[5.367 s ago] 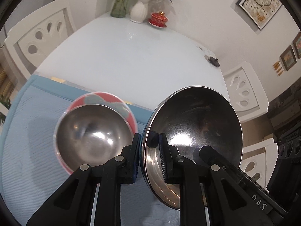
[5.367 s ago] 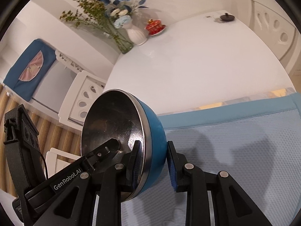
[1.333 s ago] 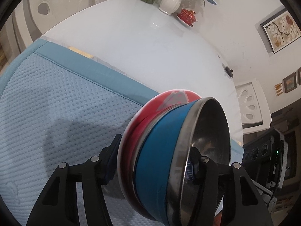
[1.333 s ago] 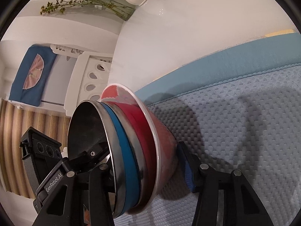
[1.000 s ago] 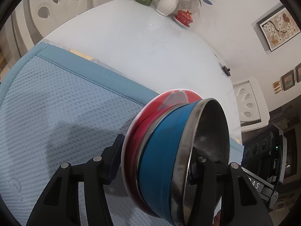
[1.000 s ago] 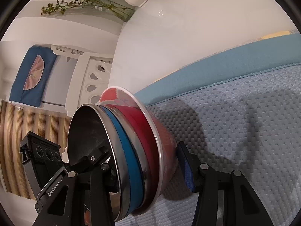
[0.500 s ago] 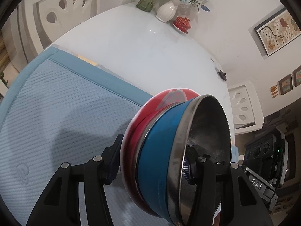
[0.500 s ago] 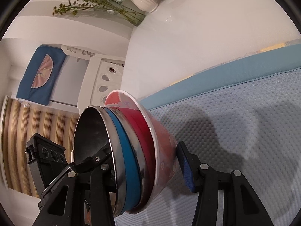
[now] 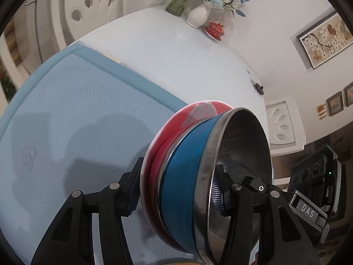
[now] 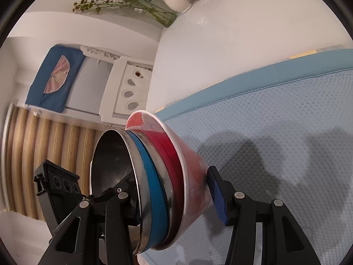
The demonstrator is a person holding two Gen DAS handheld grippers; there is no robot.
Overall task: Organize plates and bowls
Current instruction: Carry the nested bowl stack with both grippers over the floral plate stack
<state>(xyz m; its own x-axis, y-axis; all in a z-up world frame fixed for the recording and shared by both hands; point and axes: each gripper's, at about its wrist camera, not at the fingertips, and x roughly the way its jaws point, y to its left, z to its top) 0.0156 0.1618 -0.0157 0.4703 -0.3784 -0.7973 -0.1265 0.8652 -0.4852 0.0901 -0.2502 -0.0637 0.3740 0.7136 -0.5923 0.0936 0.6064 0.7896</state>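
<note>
Nested steel bowls (image 9: pixel 198 176) are pinched by the left gripper (image 9: pixel 176 193). They are clamped likewise by the right gripper (image 10: pixel 174 195), above the blue mat (image 10: pixel 286 121).

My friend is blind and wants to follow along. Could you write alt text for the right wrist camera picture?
A nested stack of bowls, tipped on its side with a blue steel bowl inside a red patterned bowl, is clamped between the right gripper's black fingers above a light blue mat. Behind lie a white table, a flower vase and a white chair.
</note>
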